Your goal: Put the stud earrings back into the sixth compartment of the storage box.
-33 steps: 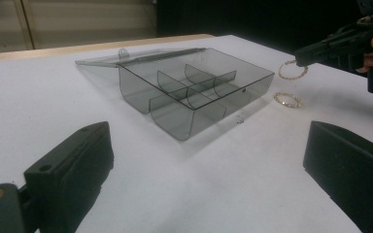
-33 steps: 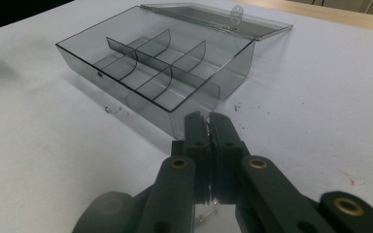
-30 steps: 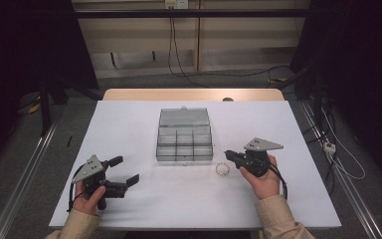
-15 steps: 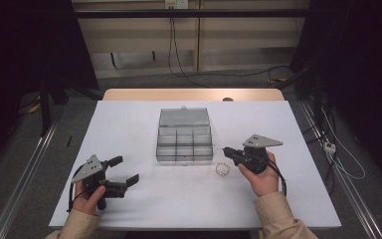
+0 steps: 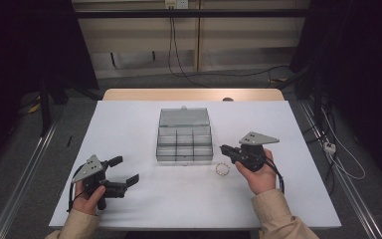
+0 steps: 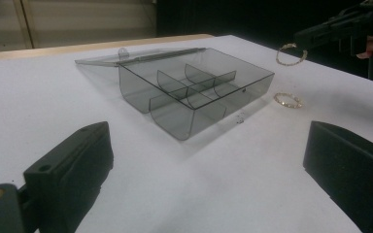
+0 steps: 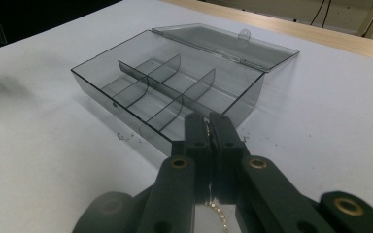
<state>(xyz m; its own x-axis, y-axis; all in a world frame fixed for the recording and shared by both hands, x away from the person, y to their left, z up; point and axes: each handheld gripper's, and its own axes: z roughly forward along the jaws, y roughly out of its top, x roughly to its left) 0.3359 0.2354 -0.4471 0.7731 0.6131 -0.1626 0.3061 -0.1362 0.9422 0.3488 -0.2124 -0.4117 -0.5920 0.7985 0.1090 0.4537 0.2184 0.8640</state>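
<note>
Right hand-held gripper (image 7: 209,127), seen along its two black jaws, which stand closed together on a thin gold bracelet (image 7: 218,213); a short stretch of its chain shows between the pads and again below them. Beyond the jaw tips lies a smoky transparent box (image 7: 126,68) on the white table (image 7: 43,155), its hinged lid (image 7: 228,43) laid open flat behind it. Curved dividers (image 7: 150,80) part the box into compartments, all empty.
</note>
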